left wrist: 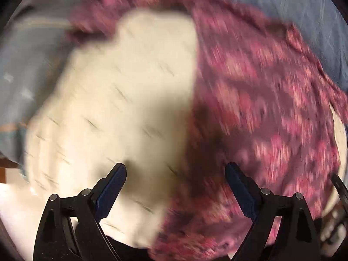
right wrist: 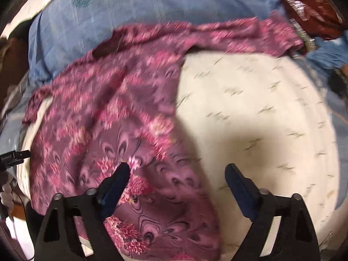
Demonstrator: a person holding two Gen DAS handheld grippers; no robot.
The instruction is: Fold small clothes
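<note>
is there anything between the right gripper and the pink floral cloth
Nothing visible. The right gripper hangs open directly over the pink floral cloth, which lies spread across the cream cushion. Only open air shows between the fingertips and the fabric.

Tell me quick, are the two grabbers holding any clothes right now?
Left gripper: open, holding nothing, above the cream cloth.
Right gripper: open, holding nothing, over the pink flowery garment.

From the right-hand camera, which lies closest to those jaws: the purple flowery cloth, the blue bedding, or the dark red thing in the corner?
1. purple flowery cloth: right under the right gripper, at its left jaw.
2. blue bedding: beyond the cloth, across the top.
3. dark red thing: farthest, top right corner.
</note>
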